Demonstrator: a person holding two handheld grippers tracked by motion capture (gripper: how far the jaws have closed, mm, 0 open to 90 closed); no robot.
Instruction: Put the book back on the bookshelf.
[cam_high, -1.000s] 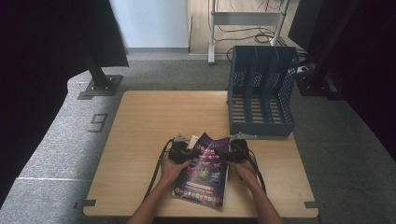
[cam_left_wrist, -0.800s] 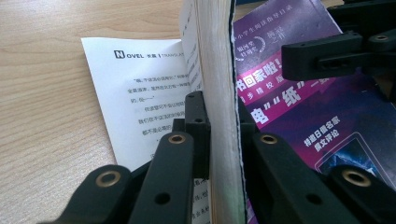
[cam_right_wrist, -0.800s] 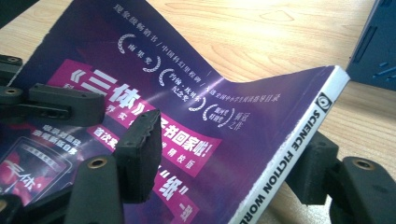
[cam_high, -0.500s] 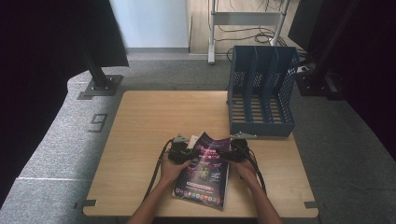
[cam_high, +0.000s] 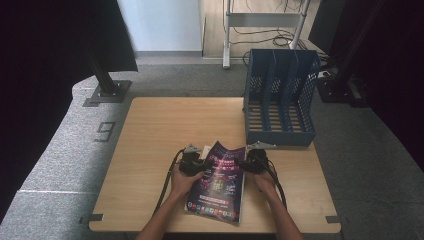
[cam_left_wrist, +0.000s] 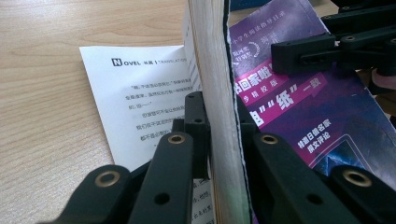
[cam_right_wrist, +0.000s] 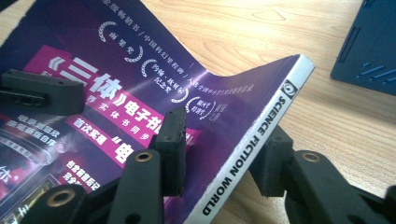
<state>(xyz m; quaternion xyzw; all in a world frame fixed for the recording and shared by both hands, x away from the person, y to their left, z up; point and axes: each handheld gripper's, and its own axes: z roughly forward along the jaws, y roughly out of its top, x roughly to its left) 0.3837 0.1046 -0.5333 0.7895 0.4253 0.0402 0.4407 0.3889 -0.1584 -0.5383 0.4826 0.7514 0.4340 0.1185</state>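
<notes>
A purple magazine (cam_high: 217, 185) lies near the table's front edge between my two grippers. My left gripper (cam_high: 201, 164) is at its left edge. In the left gripper view it (cam_left_wrist: 217, 107) is shut on the upright block of pages (cam_left_wrist: 215, 70), and one white printed page (cam_left_wrist: 140, 93) lies flat on the wood. My right gripper (cam_high: 245, 164) is at the right edge. In the right gripper view it (cam_right_wrist: 224, 135) straddles the spine (cam_right_wrist: 261, 135) lettered SCIENCE FICTION WORLD. Its jaws have just been closing, and a gap still shows beside the spine.
A blue slotted file rack (cam_high: 280, 100) stands at the table's back right, just beyond the right gripper. Bare wood of the table (cam_high: 170, 125) stretches to the left and back. Black cables trail from both grippers toward the front edge.
</notes>
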